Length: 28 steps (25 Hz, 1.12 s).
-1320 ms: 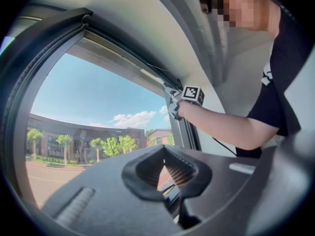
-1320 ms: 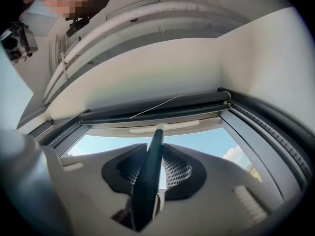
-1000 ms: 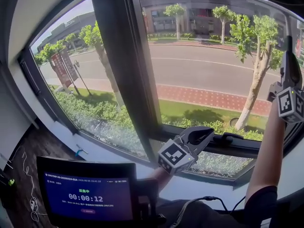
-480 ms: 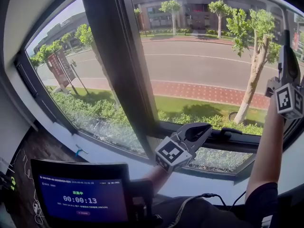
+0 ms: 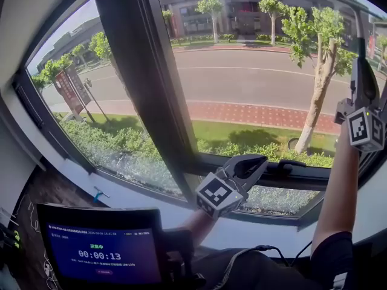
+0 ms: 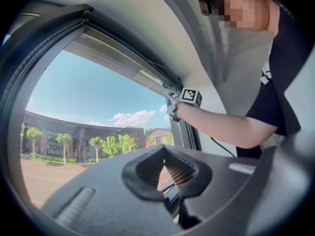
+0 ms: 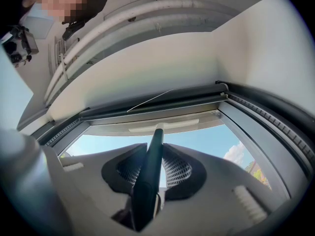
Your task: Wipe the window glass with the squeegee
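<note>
The right gripper is held high at the far right of the large clear window glass. Its jaws are clamped firmly on the slim dark handle of the squeegee, which runs up between them to a pale blade lying crosswise just under the dark upper frame. Holding it that high, with the arm stretched up, probably sets the blade at the top edge, ready to be drawn down the pane. Whether the blade actually presses on the glass cannot be told. The left gripper sits low and nearer, just beside the black latch handle on the bottom rail. Its jaws are brought together with nothing between them. It seems parked there, clear of the squeegee's path.
</note>
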### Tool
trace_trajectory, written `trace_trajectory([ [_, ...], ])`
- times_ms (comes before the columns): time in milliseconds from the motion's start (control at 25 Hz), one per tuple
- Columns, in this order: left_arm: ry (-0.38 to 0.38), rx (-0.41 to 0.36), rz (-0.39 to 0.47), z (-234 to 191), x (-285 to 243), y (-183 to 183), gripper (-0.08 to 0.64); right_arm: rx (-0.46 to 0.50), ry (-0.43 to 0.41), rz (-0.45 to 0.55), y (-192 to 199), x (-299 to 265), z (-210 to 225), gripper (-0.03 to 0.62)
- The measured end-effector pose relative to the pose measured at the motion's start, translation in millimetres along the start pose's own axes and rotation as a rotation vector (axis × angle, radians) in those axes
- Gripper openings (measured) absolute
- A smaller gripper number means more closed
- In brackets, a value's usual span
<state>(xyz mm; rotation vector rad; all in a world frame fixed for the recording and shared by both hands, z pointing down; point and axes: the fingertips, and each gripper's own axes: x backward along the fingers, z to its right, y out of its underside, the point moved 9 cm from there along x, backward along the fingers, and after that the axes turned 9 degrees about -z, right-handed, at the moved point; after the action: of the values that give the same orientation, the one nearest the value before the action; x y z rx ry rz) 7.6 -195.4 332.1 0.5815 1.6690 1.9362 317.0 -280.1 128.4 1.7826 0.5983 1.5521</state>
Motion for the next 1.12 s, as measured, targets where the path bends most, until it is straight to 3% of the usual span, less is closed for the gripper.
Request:
trace_trajectory([
  [1120,0.08,0.036,-0.014,17.3,-8.6,-1.3,0.003,0.015,0.002,-0.09,20.7,55.6,-2.3,0.1],
])
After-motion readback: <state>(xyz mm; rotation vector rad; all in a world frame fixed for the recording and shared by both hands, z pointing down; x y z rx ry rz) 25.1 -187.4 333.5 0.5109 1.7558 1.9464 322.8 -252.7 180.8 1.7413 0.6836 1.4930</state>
